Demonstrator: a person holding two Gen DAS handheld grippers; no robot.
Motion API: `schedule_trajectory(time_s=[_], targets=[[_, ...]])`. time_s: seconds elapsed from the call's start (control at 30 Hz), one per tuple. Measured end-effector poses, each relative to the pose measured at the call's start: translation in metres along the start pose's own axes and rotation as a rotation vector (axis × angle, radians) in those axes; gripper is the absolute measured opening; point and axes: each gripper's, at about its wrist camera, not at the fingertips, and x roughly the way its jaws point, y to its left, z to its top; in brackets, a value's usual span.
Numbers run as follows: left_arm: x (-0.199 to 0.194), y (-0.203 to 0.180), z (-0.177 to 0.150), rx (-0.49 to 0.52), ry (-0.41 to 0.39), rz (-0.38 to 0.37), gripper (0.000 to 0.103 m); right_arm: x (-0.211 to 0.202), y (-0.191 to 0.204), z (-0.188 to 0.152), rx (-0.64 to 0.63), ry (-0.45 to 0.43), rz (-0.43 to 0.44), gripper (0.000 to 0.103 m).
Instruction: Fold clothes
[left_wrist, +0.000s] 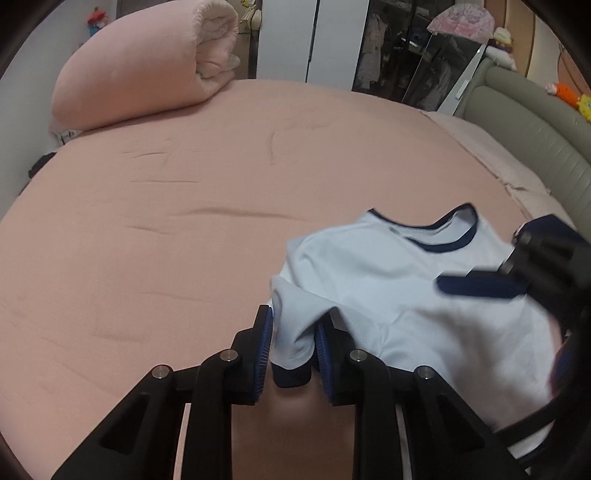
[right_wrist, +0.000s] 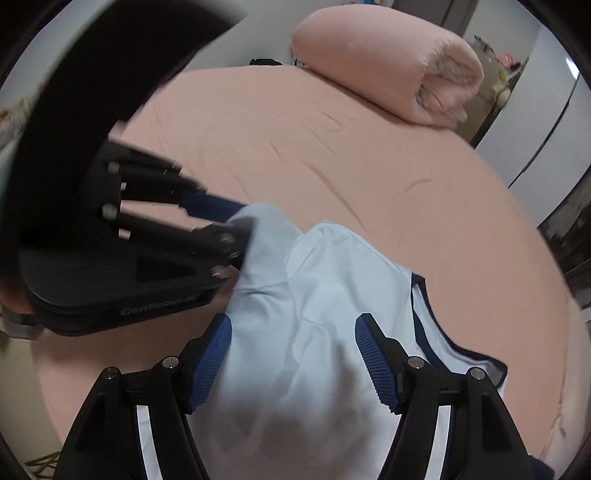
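A pale blue T-shirt (left_wrist: 369, 280) with navy trim at the neck lies crumpled on the pink bed sheet (left_wrist: 147, 221). My left gripper (left_wrist: 294, 343) is shut on one of its sleeves, whose navy cuff hangs down between the blue pads. From the right wrist view, that same left gripper (right_wrist: 236, 221) pinches the shirt (right_wrist: 314, 295) at its far left corner. My right gripper (right_wrist: 293, 321) is open just above the shirt's body, its pads wide apart and cloth lying beneath the gap. One blue finger of my right gripper (left_wrist: 480, 287) shows blurred over the shirt's right side.
A rolled pink quilt (left_wrist: 147, 62) sits at the far end of the bed. A padded grey headboard (left_wrist: 535, 140) runs along the right. White wardrobe doors (left_wrist: 288, 37) and a glass cabinet stand beyond the bed. Wide bare sheet (right_wrist: 295, 147) stretches ahead of the shirt.
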Motion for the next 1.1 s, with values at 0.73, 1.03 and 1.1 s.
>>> schedule_trajectory(time_s=[0.73,1.03,1.1], targets=[[-0.013,0.007,-0.029,-0.069,0.060,-0.075,0.022,0.089,-0.043,0.002,0.194,0.118,0.012,0.010],[0.004,-0.002,-0.046,0.017,0.105,0.022,0.023,0.104,-0.072,-0.006,0.273,0.117,0.048,0.010],[0.009,-0.002,-0.045,0.002,0.105,0.031,0.023,0.108,-0.077,-0.007,0.292,0.116,0.062,0.010]])
